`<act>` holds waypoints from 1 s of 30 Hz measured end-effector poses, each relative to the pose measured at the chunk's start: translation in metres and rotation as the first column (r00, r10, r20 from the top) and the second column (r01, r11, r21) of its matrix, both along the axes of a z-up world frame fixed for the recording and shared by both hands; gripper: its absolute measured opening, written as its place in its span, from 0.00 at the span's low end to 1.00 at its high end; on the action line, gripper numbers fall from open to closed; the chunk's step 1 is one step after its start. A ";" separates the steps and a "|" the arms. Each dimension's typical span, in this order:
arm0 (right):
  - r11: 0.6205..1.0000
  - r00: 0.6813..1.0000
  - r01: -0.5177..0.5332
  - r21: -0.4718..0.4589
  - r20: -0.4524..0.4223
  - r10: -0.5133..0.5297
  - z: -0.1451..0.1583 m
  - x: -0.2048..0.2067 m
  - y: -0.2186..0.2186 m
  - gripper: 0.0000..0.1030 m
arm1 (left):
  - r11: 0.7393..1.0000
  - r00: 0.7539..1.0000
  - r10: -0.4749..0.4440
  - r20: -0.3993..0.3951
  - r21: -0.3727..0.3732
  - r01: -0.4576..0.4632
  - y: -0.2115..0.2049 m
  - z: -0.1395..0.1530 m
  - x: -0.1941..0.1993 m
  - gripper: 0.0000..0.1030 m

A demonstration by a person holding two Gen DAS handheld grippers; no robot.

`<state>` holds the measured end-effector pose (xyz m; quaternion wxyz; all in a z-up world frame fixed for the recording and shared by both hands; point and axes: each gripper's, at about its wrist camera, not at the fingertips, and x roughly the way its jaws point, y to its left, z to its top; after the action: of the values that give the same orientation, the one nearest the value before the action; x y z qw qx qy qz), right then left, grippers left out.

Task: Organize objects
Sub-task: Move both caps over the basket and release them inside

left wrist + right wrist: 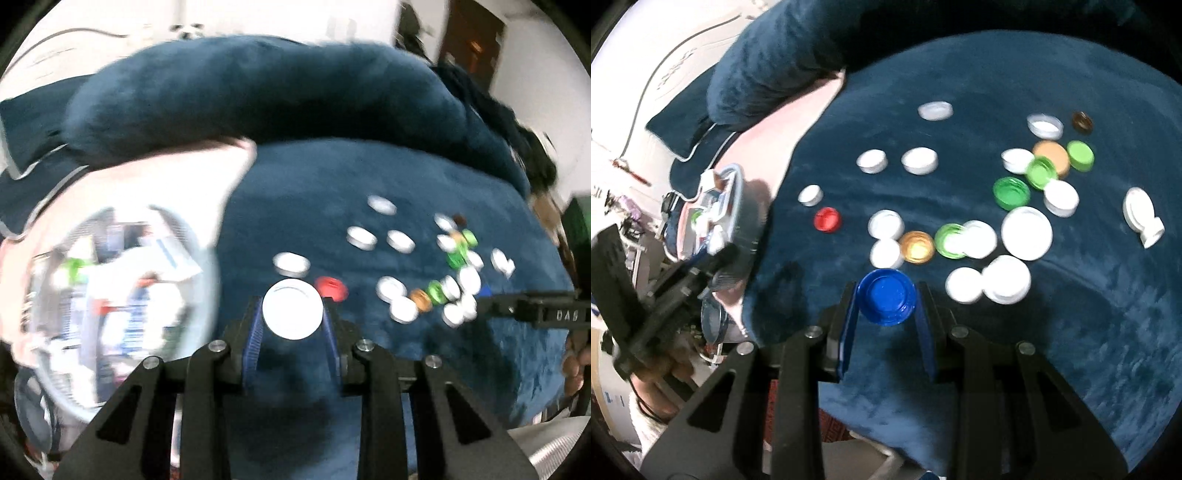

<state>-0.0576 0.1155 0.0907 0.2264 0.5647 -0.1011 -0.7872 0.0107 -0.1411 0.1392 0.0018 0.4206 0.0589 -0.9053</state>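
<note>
Round plastic caps (1027, 233) on plush blue blanket (997, 74)

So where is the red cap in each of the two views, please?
Left wrist view: the red cap lies just above centre, right beside the white cap held in the left fingers.
Right wrist view: the red cap lies left of centre, alone on the blue blanket.
Shared landmark: the orange cap.

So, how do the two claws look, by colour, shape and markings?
Both are alike: the left claw and the right claw have black angular linkage arms with round silver pivot bolts, and two slim fingers faced with ribbed blue pads. The right one's side bears blurred white lettering.
</note>
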 end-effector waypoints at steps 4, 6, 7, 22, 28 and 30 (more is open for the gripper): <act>0.998 0.997 -0.060 0.024 -0.047 0.061 0.024 0.001 -0.028 0.30 | 0.992 0.992 0.126 -0.002 0.019 -0.125 -0.060 0.008 0.020 0.31; 0.996 0.994 -0.084 0.028 -0.071 0.086 0.036 -0.001 -0.043 0.30 | 0.981 0.982 0.190 0.021 0.045 -0.191 -0.092 0.002 0.028 0.31; 0.995 0.992 -0.092 0.025 -0.083 0.094 0.044 -0.003 -0.055 0.30 | 0.976 0.978 0.205 0.035 0.061 -0.207 -0.102 -0.003 0.032 0.31; 0.908 0.901 -0.415 0.051 -0.116 0.418 0.070 0.004 -0.272 0.30 | 0.947 0.959 0.274 0.078 0.151 -0.283 -0.140 -0.030 0.055 0.50; 0.886 0.885 -0.463 0.018 -0.046 0.463 0.042 0.015 -0.306 0.30 | 0.912 0.917 0.396 0.051 0.094 -0.399 -0.175 -0.016 0.074 0.81; 0.883 0.883 -0.469 -0.005 -0.015 0.469 0.032 0.016 -0.309 0.32 | 0.892 0.894 0.446 0.049 0.059 -0.448 -0.185 -0.014 0.080 0.83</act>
<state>-0.0412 -0.1934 0.1227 0.4131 0.5662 0.0364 -0.7123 0.0912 -0.3261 0.1254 0.1965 0.4109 0.1849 -0.8708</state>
